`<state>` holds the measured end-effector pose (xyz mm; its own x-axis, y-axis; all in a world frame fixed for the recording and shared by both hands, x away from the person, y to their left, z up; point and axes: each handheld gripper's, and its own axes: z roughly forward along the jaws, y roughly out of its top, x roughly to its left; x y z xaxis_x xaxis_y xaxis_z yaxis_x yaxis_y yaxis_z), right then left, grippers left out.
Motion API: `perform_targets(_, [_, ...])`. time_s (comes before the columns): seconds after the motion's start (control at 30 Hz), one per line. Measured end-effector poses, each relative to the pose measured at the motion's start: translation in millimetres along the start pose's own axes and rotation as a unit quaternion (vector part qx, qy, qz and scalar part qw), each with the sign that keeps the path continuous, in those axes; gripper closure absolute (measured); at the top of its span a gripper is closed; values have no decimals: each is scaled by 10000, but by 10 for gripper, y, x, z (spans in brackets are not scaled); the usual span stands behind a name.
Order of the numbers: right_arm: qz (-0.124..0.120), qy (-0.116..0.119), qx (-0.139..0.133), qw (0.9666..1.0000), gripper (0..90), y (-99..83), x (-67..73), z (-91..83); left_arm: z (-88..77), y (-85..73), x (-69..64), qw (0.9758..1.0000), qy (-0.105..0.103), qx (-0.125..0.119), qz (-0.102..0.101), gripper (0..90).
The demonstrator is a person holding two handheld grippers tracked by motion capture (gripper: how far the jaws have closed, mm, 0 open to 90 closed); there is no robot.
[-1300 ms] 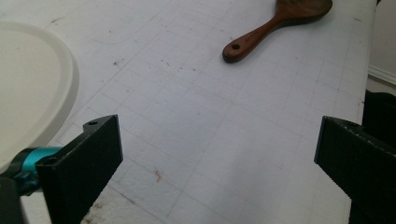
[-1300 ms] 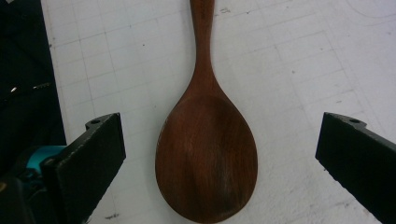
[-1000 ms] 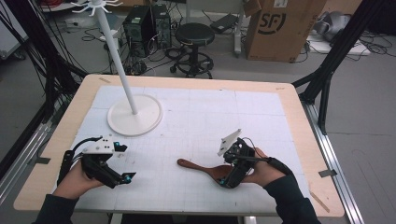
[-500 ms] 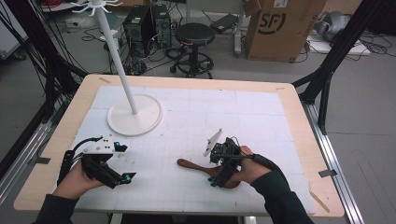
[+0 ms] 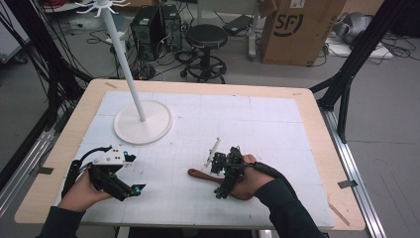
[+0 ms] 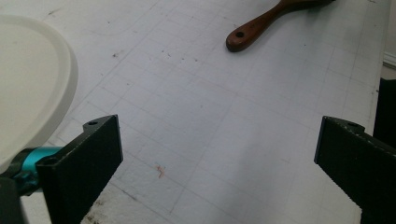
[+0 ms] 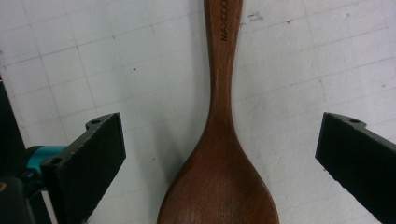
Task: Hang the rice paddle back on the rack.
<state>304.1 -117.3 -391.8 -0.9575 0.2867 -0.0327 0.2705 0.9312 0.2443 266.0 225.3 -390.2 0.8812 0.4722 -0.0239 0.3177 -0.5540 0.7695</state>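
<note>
Approach step: right gripper [image 7: 219, 154] poised over wooden spoon [image 7: 219, 177] at frame centre, jaws wide, nothing gripped; next, lowering and closing on neck.

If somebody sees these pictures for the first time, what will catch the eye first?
Probably the dark wooden spoon lying flat on the white gridded mat, with the right gripper poised open above its bowl. Next, the tall white stand at the mat's far left, and the left gripper open near the front edge.
</note>
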Motion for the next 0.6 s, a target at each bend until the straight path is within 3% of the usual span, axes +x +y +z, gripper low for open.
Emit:
perform_targets(0.37, [179, -16, 399, 9990, 10, 79, -10, 106, -11, 0, 8, 10000, 23, -17, -3, 16])
perform_targets(0.6, [226, 0, 487, 9986, 63, 115, -37, 128, -19, 4, 6, 10000, 28, -24, 4, 16])
